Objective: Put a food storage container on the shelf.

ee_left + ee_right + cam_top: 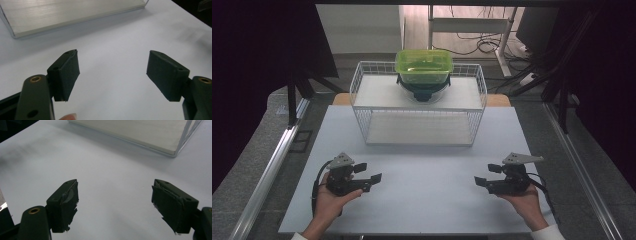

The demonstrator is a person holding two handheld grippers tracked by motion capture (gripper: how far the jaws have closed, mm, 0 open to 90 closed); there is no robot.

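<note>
A white wire shelf rack (418,122) stands at the back of the white table (422,200). On its top shelf a green translucent container (424,65) sits on a dark bowl-like thing (423,91). My left gripper (368,172) rests low at the front left, held in a hand, open and holding nothing. My right gripper (488,175) mirrors it at the front right, also open and holding nothing. In the left gripper view my left gripper (112,72) has bare table between its jaws, with the rack's base (62,15) beyond. In the right gripper view my right gripper (115,202) frames bare table too.
The rack's lower shelf (417,129) holds nothing. A white board of the rack's base (140,132) lies ahead in the right gripper view. Metal rails (272,165) run along both sides of the table, with dark curtains and cables beyond.
</note>
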